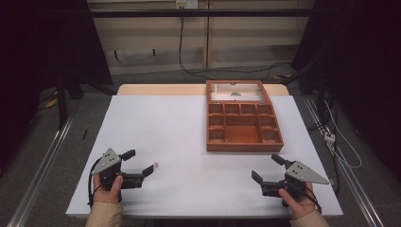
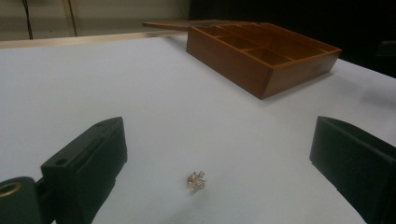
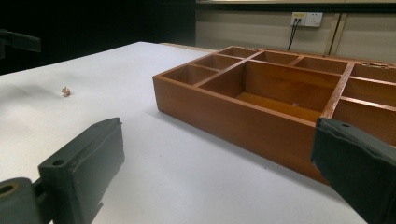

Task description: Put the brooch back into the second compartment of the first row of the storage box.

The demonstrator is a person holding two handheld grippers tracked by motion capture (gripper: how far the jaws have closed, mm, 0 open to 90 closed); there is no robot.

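Observation:
A tiny gold-coloured trinket (image 2: 196, 180) lies on the white table, also seen as a small speck (image 1: 156, 165) in the high view and far off as a speck (image 3: 66, 92) in the right gripper view. My left gripper (image 1: 138, 161) stands open just left of it, the trinket on the table between and just ahead of its jaws. A brown wooden box (image 1: 243, 124) with several compartments and an open lid sits at the back right. My right gripper (image 1: 267, 168) is open near the front edge, just short of the box's front wall (image 3: 233, 119).
The white table top (image 1: 165, 123) is bare across its left and middle. The box's lid (image 1: 236, 91) lies flat behind it. Cables run on the floor behind and to the right of the table.

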